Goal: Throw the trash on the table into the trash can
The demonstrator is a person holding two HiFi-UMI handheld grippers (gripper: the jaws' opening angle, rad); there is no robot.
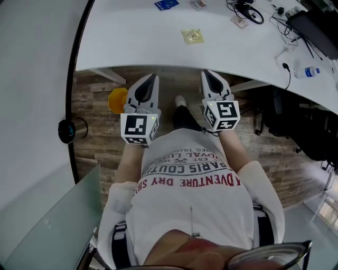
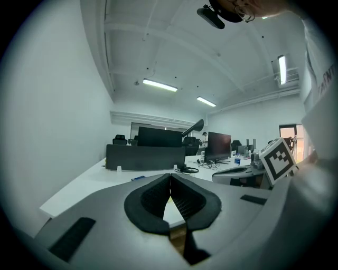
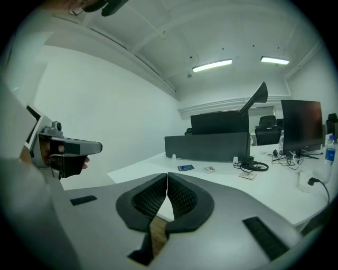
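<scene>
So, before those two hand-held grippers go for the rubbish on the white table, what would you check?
1. Left hand-held gripper empty: ok, jaws together, nothing between.
2. Right hand-held gripper empty: ok, same.
3. Jaws open to grasp: not ok, both shut.
4. Rubbish in sight: ok, a yellowish crumpled wrapper lies on the white table ahead of both.
5. Wrapper clear of the black tangled cables: ok, apart.
6. Trash can found: cannot tell; an orange container shows below the table's edge.
</scene>
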